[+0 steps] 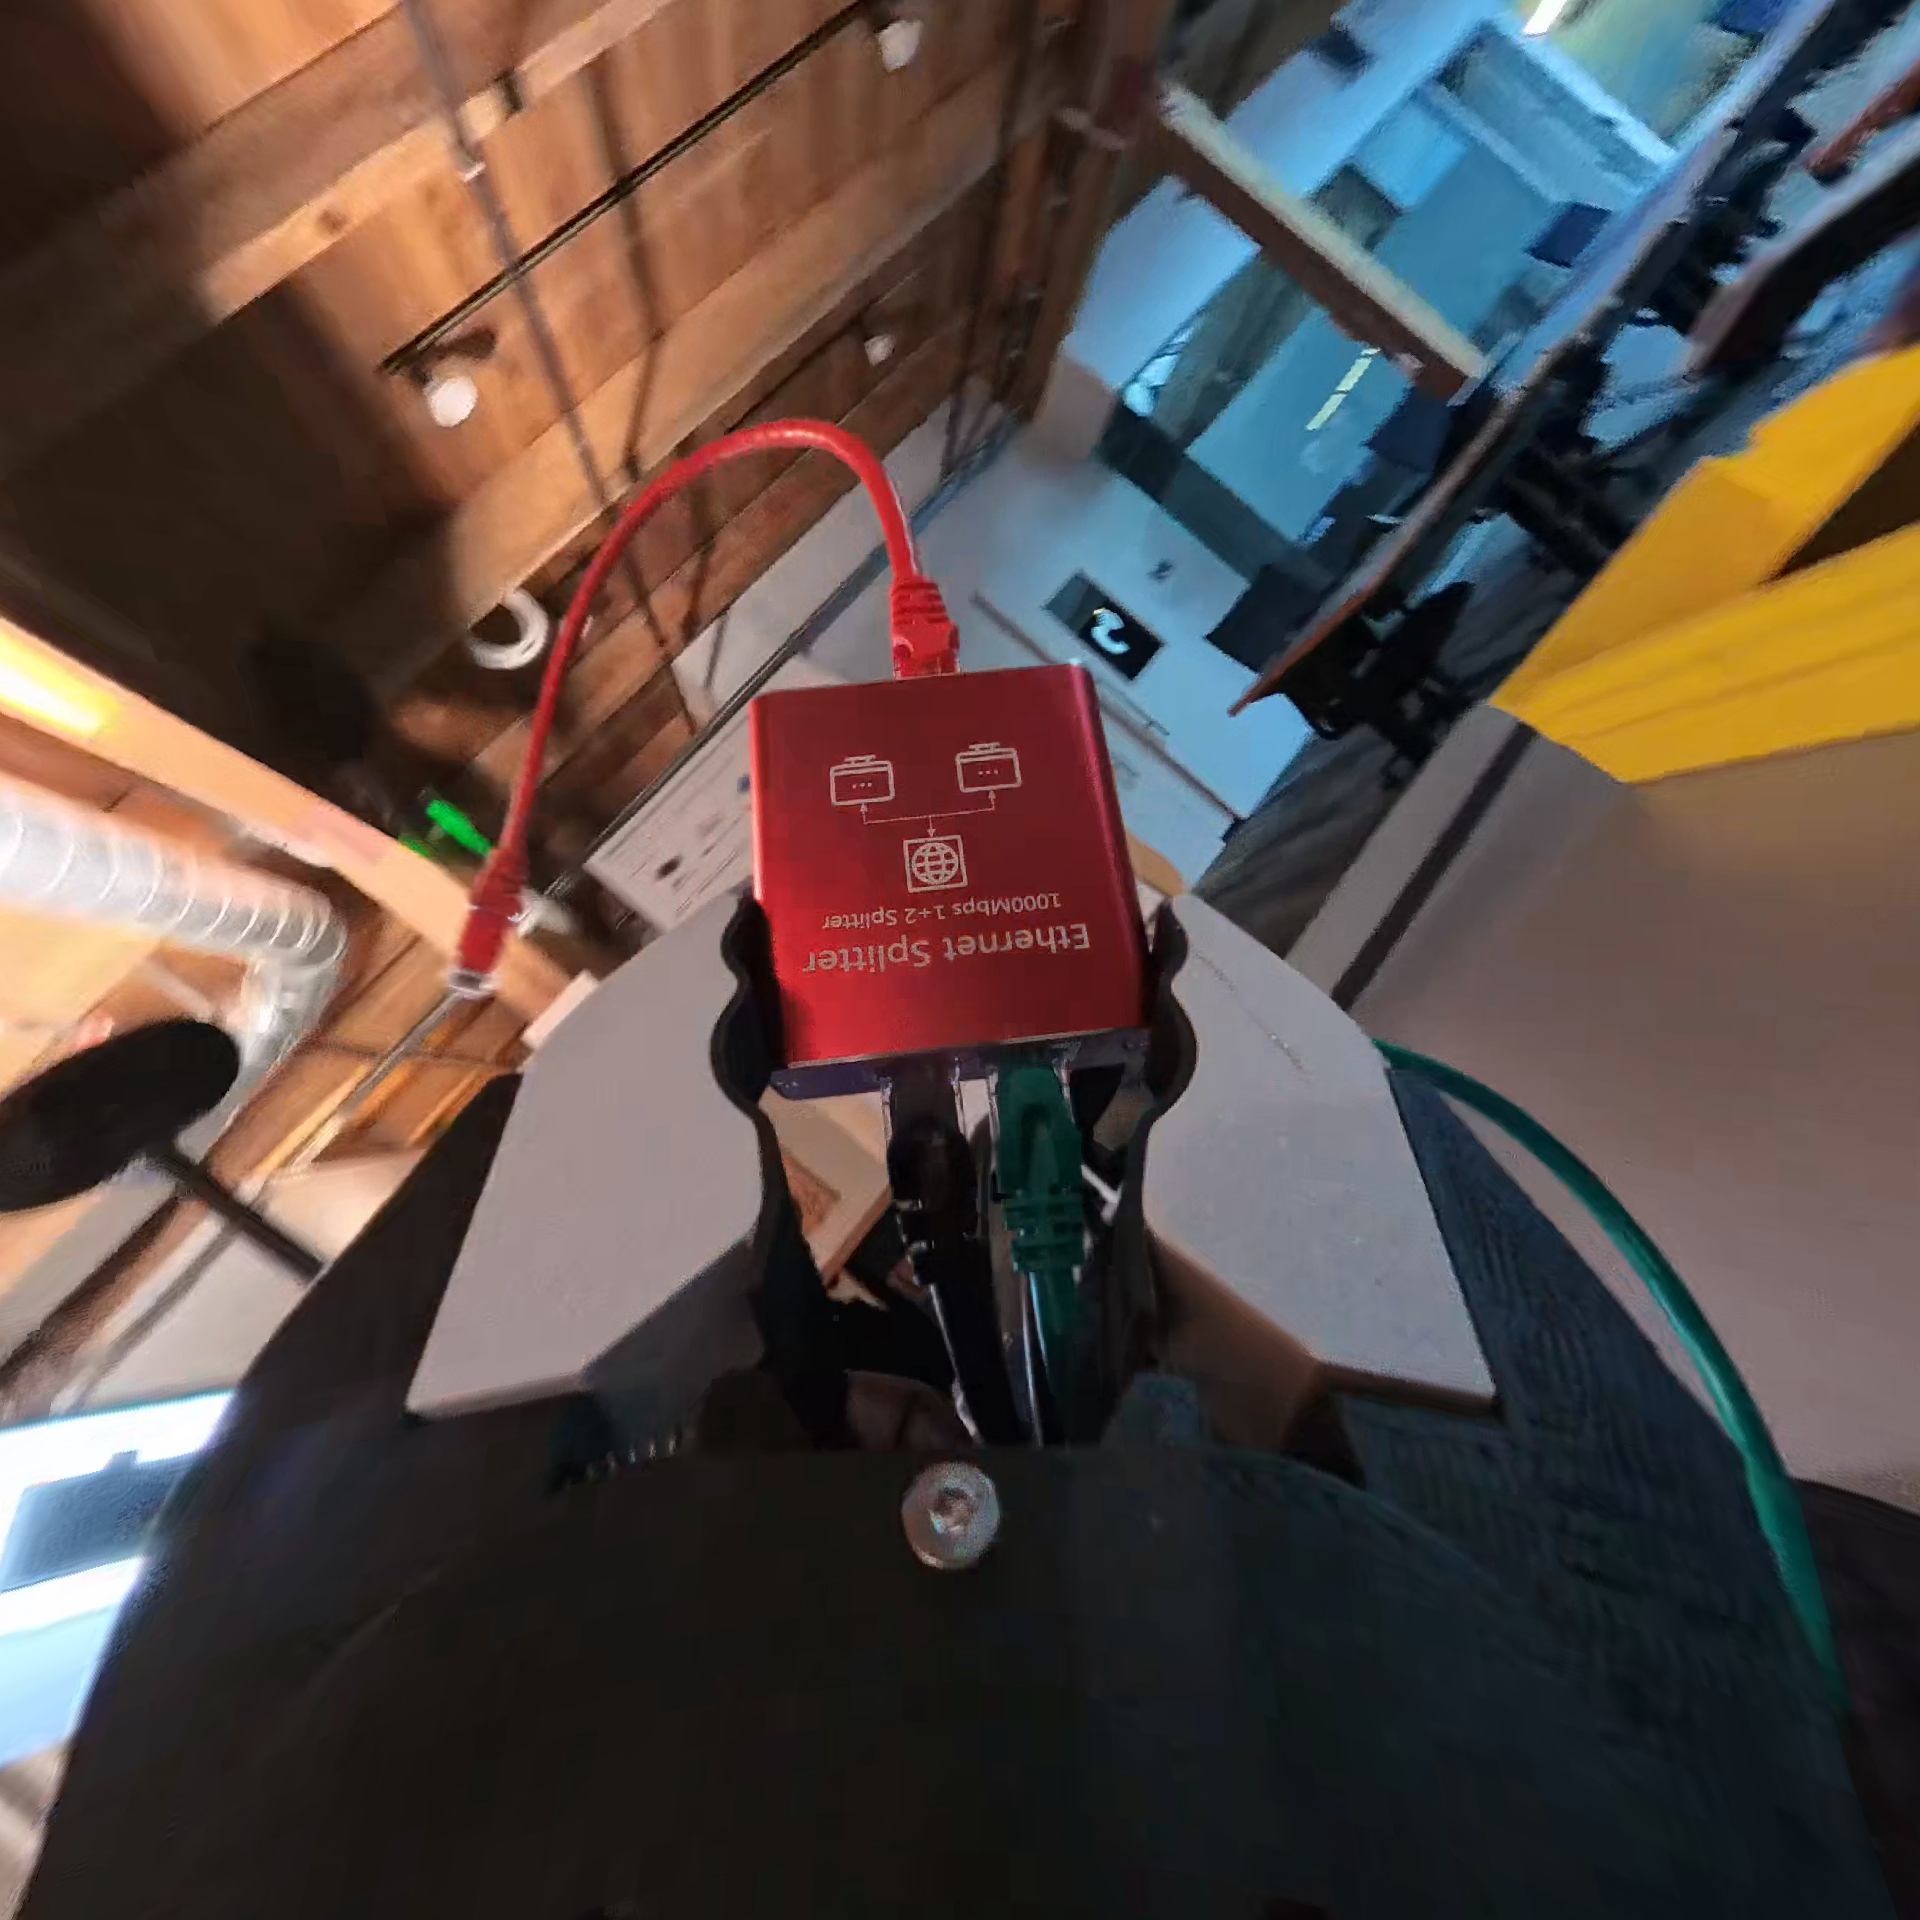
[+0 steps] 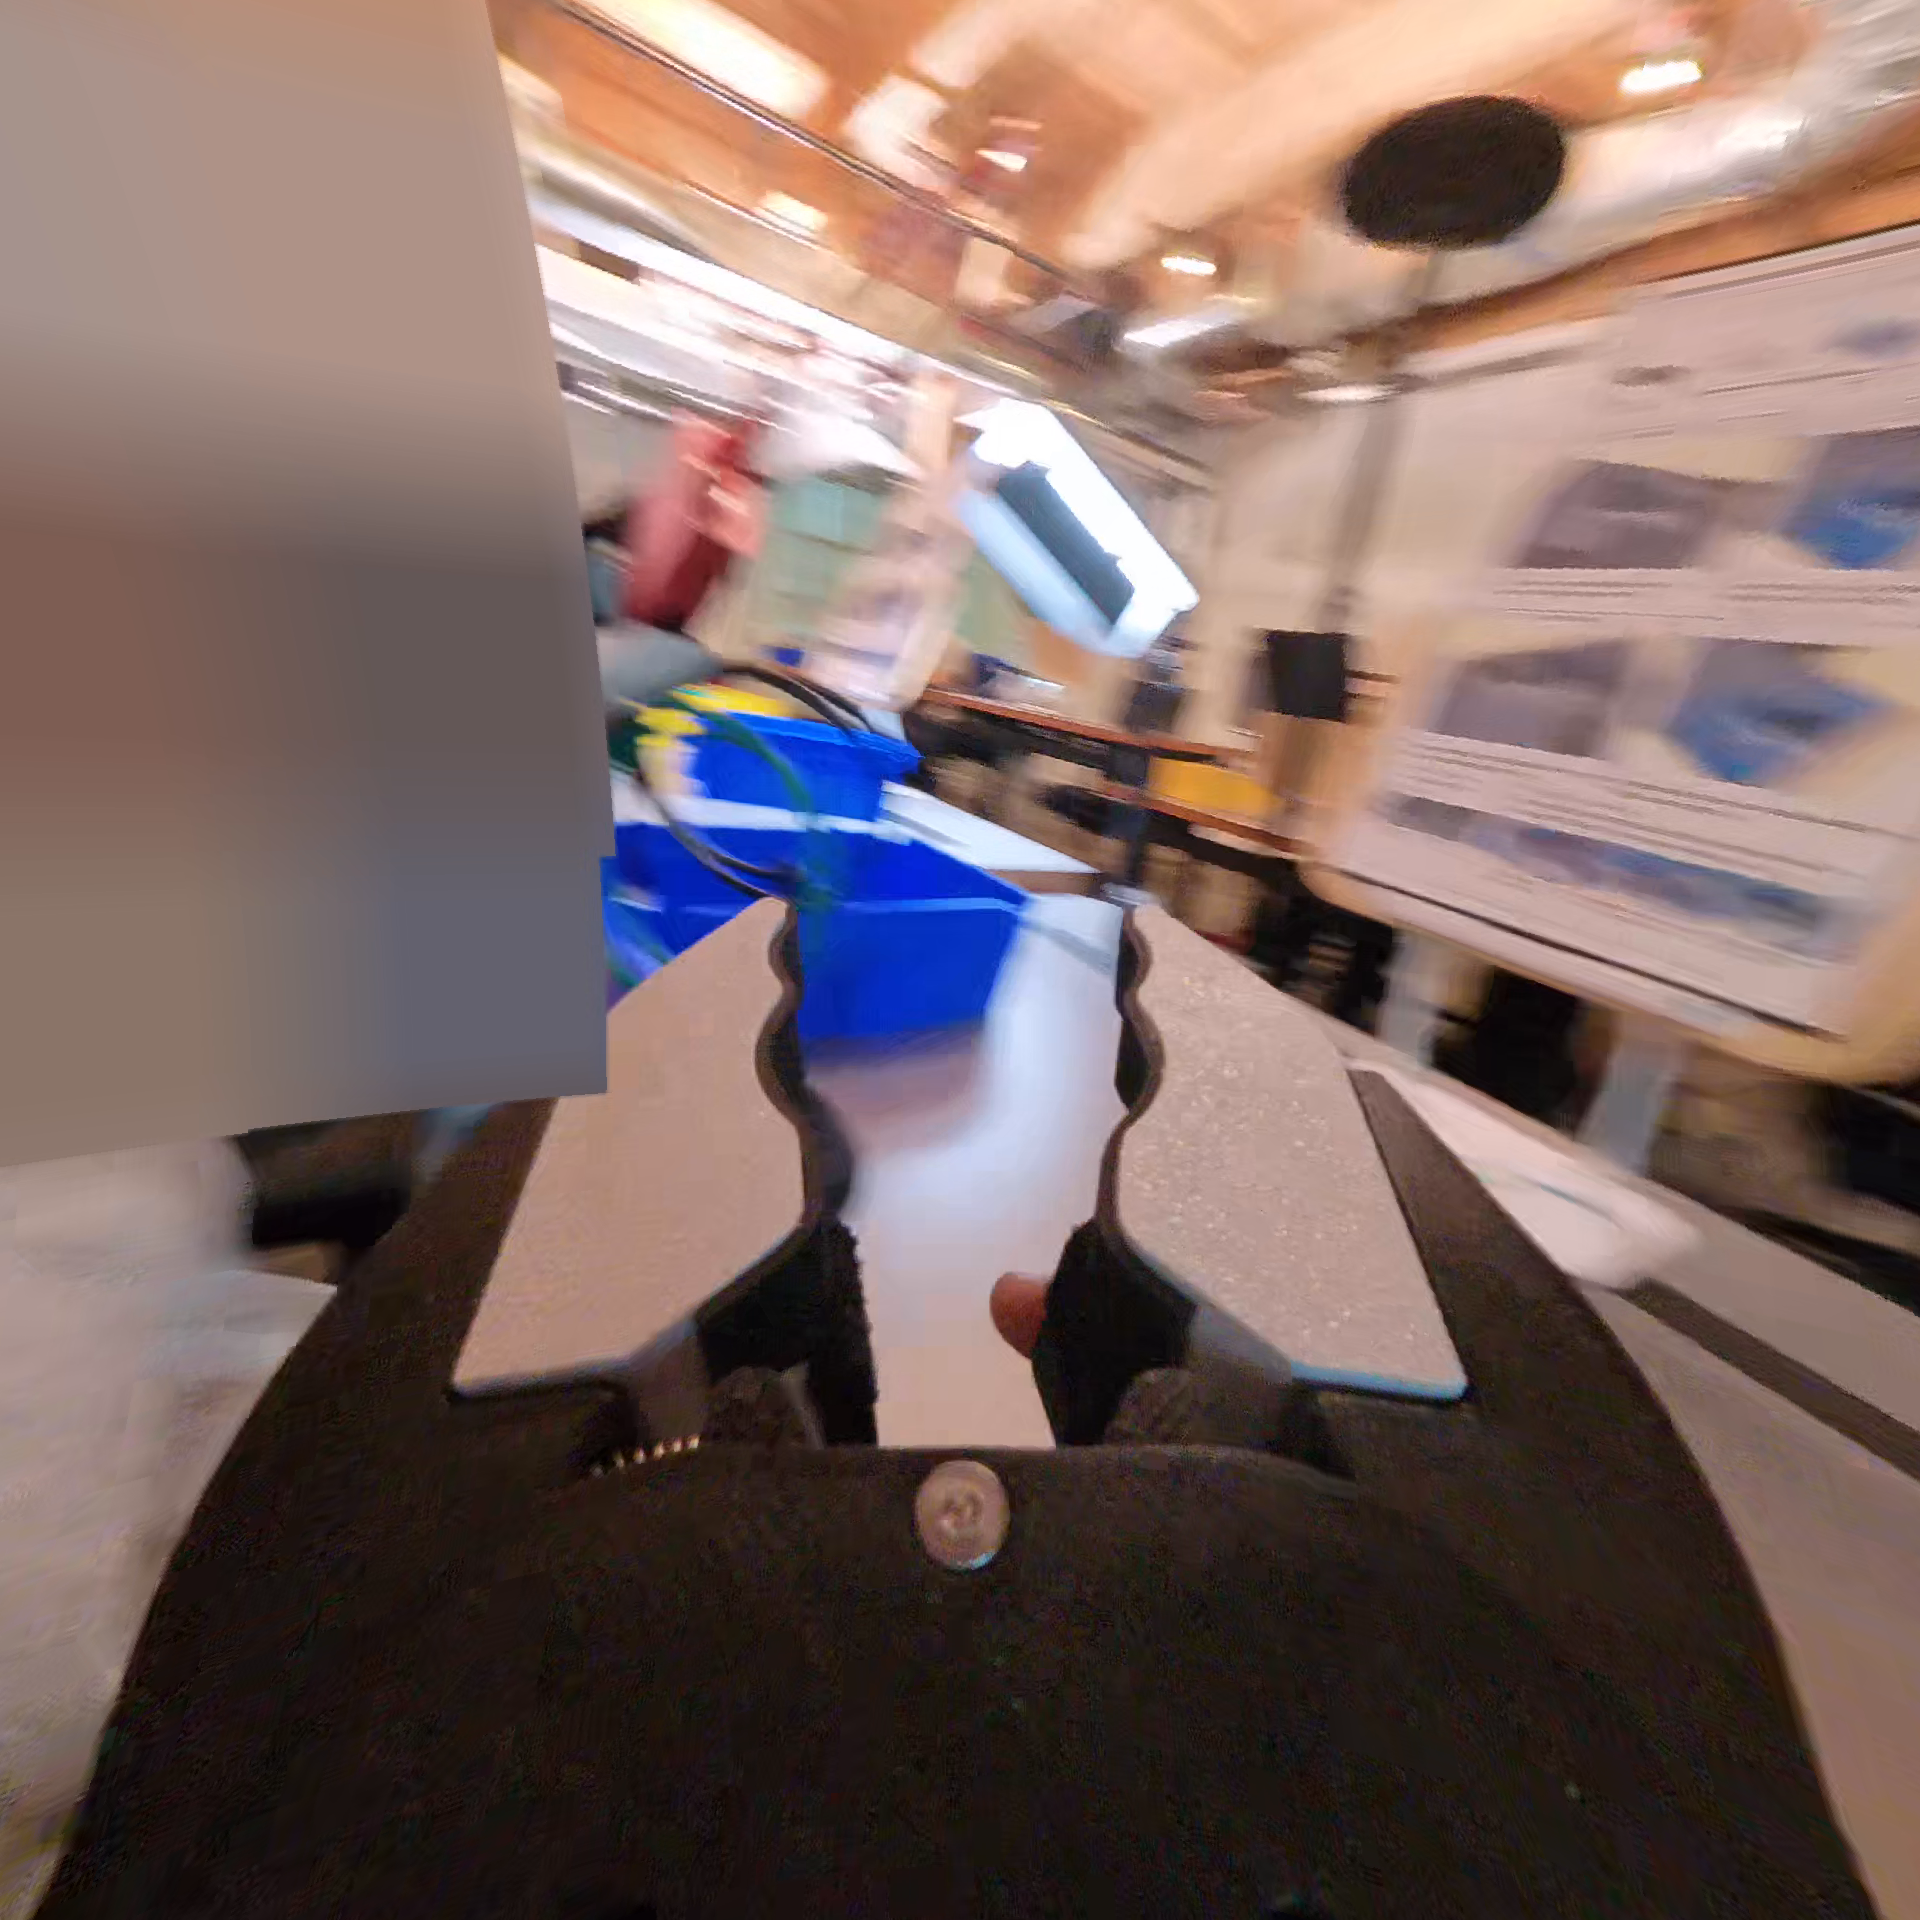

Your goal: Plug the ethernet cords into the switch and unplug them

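Observation:
My left gripper (image 1: 951, 920) is shut on a red ethernet switch (image 1: 940, 873) and holds it raised and tilted up toward the ceiling. A short red cord (image 1: 644, 582) is plugged into the switch's far end; its other plug (image 1: 488, 920) hangs loose at the left. At the near end a black cord (image 1: 930, 1164) and a green cord (image 1: 1039, 1174) sit in the two ports, between my fingers. The green cord loops away at the right (image 1: 1621, 1247). My right gripper (image 2: 956, 920) is open and empty; the switch is not in its view.
In the right wrist view a blue bin (image 2: 894, 935) with black and green cables lies just beyond the fingertips, on a white table (image 2: 1039, 1049). Poster boards (image 2: 1662, 675) stand at the right. In the left wrist view a yellow box (image 1: 1745, 623) is at the right.

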### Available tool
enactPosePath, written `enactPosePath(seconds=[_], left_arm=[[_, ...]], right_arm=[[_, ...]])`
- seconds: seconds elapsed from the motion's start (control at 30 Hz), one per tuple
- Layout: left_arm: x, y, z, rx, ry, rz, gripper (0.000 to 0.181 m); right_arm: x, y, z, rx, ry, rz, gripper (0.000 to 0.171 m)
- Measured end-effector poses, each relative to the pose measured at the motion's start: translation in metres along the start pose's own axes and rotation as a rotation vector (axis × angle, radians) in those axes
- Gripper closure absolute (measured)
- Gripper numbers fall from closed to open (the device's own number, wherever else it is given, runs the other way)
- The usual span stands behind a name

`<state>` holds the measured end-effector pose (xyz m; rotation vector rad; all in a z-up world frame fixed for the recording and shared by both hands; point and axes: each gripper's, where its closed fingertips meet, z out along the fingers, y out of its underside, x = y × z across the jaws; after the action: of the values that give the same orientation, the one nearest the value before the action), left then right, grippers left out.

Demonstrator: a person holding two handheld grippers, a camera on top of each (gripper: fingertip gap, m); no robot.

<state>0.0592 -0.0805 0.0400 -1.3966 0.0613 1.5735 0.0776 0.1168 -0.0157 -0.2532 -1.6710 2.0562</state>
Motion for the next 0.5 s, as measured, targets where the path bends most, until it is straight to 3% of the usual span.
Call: enactPosePath(seconds=[0.03,0.13,0.27,0.33,0.4,0.5], left_arm=[[0.016,-0.003,0.004,0.015,0.048,0.021,0.11],[0.059,-0.007,0.01,0.05,0.18,0.028,0.11],[0.105,-0.01,0.011,0.091,0.357,0.065,0.11],[0.125,-0.011,0.008,0.097,0.425,0.143,0.11],[0.136,-0.008,0.007,0.074,0.449,0.202,0.11],[0.132,0.0,0.011,0.031,0.392,0.183,0.109]], right_arm=[[-0.013,0.0,0.018,0.02,-0.089,0.064,0.109],[-0.038,0.01,0.062,0.0,-0.241,0.21,0.105],[-0.059,0.029,0.099,-0.055,-0.323,0.314,0.105],[-0.072,0.035,0.107,-0.06,-0.384,0.309,0.113],[-0.079,0.04,0.107,-0.059,-0.424,0.27,0.136],[-0.072,0.04,0.108,-0.006,-0.376,0.283,0.139]])
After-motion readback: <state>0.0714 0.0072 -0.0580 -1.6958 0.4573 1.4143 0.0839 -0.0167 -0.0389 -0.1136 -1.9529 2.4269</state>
